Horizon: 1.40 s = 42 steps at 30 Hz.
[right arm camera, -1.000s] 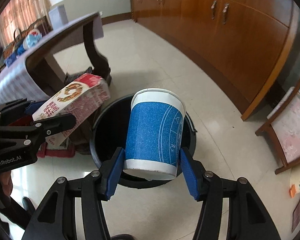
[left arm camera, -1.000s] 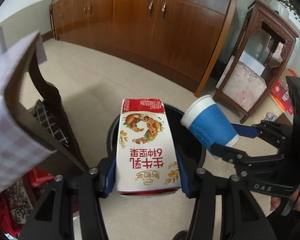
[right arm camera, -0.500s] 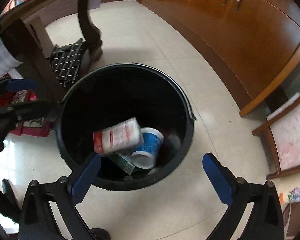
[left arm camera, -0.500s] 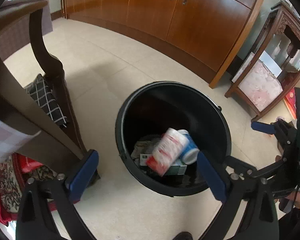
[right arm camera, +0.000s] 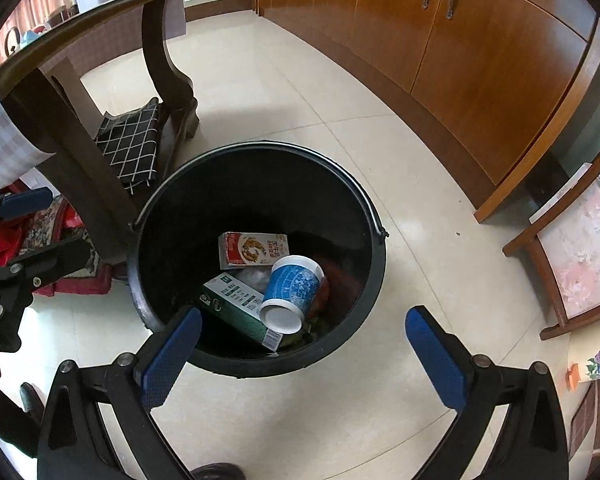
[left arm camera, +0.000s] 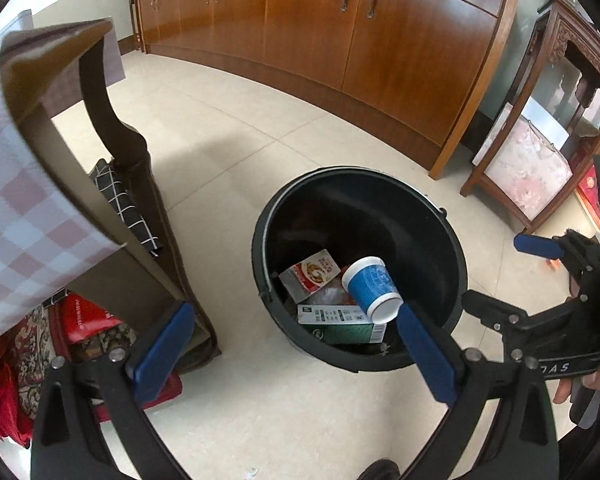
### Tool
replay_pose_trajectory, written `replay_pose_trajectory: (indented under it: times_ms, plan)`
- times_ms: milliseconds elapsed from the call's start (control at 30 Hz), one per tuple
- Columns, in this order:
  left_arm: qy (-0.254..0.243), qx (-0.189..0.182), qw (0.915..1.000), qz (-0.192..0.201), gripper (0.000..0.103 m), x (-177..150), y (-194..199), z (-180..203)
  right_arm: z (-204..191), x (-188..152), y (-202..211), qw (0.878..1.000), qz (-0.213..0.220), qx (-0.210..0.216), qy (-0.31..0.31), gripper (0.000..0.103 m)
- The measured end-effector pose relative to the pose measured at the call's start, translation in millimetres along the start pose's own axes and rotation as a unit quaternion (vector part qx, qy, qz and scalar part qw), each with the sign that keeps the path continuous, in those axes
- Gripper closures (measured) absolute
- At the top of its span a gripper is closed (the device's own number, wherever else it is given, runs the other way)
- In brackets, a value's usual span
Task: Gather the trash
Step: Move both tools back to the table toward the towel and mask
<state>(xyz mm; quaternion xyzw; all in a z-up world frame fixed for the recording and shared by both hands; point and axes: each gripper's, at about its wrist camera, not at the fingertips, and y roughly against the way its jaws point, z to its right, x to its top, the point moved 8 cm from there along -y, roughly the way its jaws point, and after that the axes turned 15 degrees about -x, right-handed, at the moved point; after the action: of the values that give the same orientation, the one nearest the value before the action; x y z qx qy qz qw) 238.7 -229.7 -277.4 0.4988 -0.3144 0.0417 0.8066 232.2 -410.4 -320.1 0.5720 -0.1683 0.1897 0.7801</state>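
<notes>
- Two grippers hang above the black bucket (right arm camera: 374, 216), which stands on the tiled floor and serves as the landmark for everything else.
- The left gripper (left arm camera: 296, 350) points down over the bucket's near rim; its jaws are opening, now spread about as wide as they go, with nothing between the blue pads.
- The right gripper (right arm camera: 304, 354) is likewise spread wide and empty, its pads flanking the bucket's near rim, so anything let go from there would drop inside rather than onto the floor.
- Inside the bucket, the blue paper cup (right arm camera: 292, 292) lies on its side, its white mouth turned toward the near rim, resting on the other rubbish.
- Beside the cup, toward the bucket's far wall, the red-and-white milk carton (right arm camera: 254, 250) lies flat with its printed face up.
- Under the cup's mouth, a green-and-white box (right arm camera: 240, 308) leans against the bucket's near wall; darker, reddish scraps beneath it cannot be made out.
- To the bucket's left stands a dark wooden table leg (right arm camera: 172, 76), with a black checked cloth (right arm camera: 134, 144) tucked beside it and a checked tablecloth (left arm camera: 24, 216) hanging above.
- Beyond the bucket runs a row of brown cabinets (left arm camera: 380, 40); a carved wooden stand (left arm camera: 540, 160) sits to its right.
- Judged from this, both pieces are binned, and the empty jaws are free to fetch more.
</notes>
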Motion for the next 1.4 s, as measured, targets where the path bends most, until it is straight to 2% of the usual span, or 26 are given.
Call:
replay_pose_trajectory:
  times_ms: [433, 767, 1067, 1400]
  plan:
    - [-0.008, 0.021, 0.9996, 0.02, 0.001, -1, 32, -1, 2, 1, 37, 0.999, 0.02, 0.003, -0.035, 0.0]
    - [0.002, 0.042, 0.9978, 0.051, 0.001, 0, 77, -7, -3, 9, 76, 0.997, 0.05, 0.007, -0.053, 0.0]
    - [0.021, 0.064, 0.9936, 0.091, 0.001, 2, 128, -27, -21, 30, 114, 0.995, 0.087, 0.016, -0.048, 0.0]
    - [0.048, 0.103, 0.9829, 0.145, 0.001, 2, 197, -64, -62, 70, 165, 0.988, 0.147, 0.029, -0.023, 0.0]
